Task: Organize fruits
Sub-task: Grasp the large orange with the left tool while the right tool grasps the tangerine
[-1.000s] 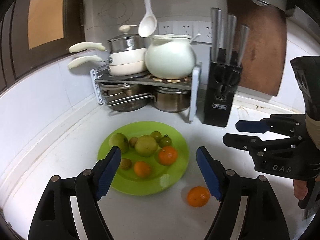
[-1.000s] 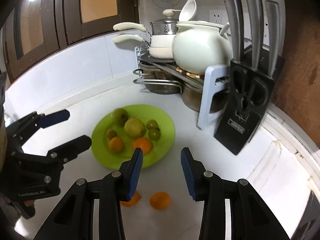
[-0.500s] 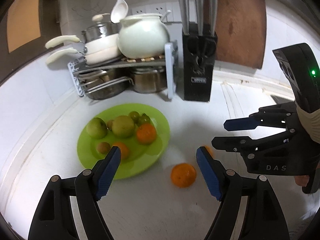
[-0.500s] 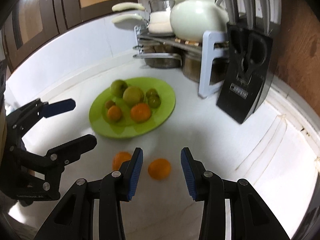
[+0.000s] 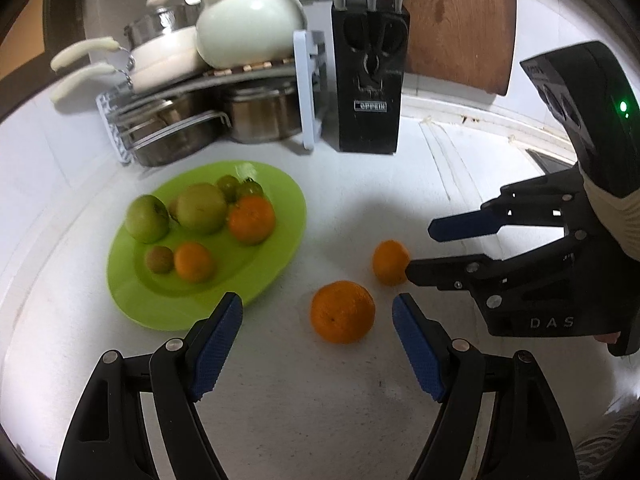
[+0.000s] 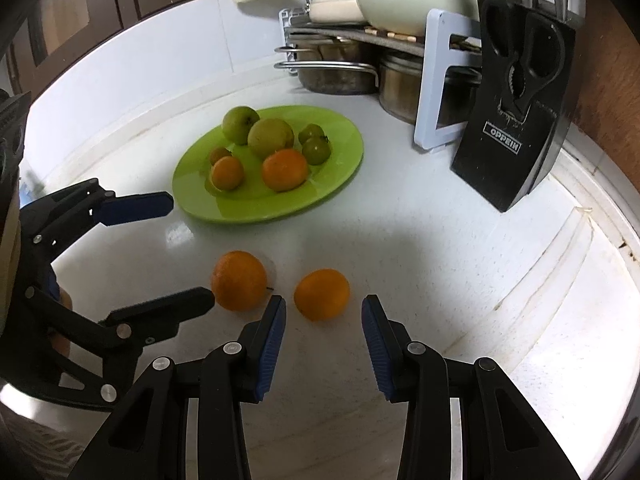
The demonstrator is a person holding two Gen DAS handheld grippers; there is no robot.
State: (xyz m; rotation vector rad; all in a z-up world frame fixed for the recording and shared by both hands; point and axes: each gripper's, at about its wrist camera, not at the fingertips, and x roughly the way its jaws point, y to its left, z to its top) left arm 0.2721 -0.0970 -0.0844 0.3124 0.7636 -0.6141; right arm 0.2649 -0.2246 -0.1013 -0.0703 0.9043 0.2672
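Two oranges [image 5: 343,312] on bench beside green plate [image 5: 280,264]: round, roll-prone (soft rind); grip across middle. Left gripper [image 5: 317,322] fingers wide, right gripper [image 6: 323,330] narrower, both empty.

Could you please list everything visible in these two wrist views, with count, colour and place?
loose oranges: two, orange, on the counter in front of the plate.
plate: one, lime green, mid-counter.
fruit on plate: seven; two orange, five green or brownish.
knife block: one, black, right of the rack.
pot rack: one, grey, holding steel pots below.
white pot: one, on the rack's top shelf.
cutting board: one, brown, against the wall.
left gripper: black, blue pads, open.
right gripper: same, open.
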